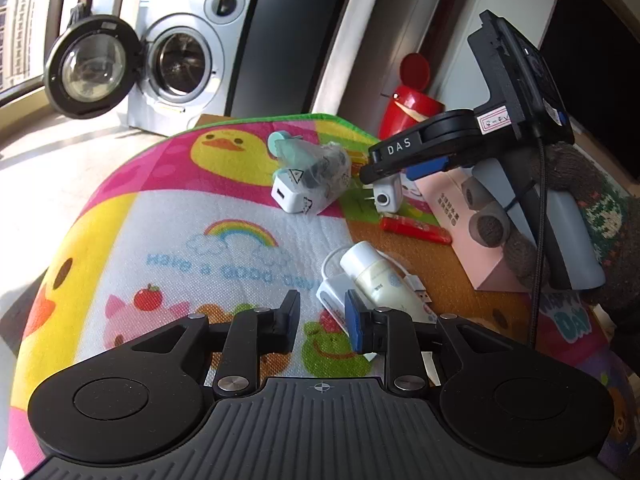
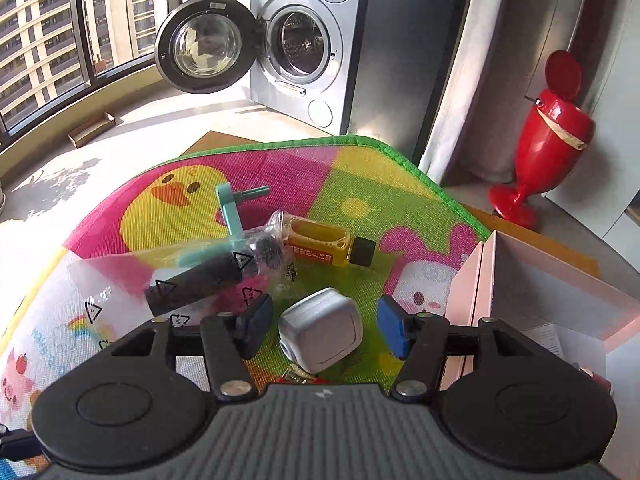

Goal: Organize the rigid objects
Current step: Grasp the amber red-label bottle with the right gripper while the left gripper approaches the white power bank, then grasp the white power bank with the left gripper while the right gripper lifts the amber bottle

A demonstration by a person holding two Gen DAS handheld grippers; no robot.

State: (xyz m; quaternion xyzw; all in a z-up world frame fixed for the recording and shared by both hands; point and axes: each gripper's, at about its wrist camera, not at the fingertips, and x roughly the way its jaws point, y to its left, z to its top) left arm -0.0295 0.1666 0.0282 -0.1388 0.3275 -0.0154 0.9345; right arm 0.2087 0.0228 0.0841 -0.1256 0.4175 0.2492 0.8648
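Note:
Small items lie on a colourful play mat (image 1: 168, 240). My right gripper (image 2: 326, 328) is open, its pads either side of a white plug adapter (image 2: 322, 334), not touching it; the same adapter shows in the left wrist view (image 1: 386, 198) under the right gripper (image 1: 394, 170). My left gripper (image 1: 322, 320) is open and empty, beside a cream lotion tube (image 1: 380, 276) lying on a white cabled adapter (image 1: 334, 294). A white charger in a clear bag (image 1: 308, 184) and a red stick (image 1: 416, 229) lie nearby. A yellow bottle (image 2: 324, 244) and a bagged black tube (image 2: 196, 284) lie ahead.
An open pink box (image 2: 552, 304) stands at the mat's right; it also shows in the left wrist view (image 1: 472, 240). A red bin (image 2: 544, 140) stands behind it. A washing machine (image 2: 304, 44) with its door open is beyond the mat. A teal handle (image 2: 234, 210) lies by the bag.

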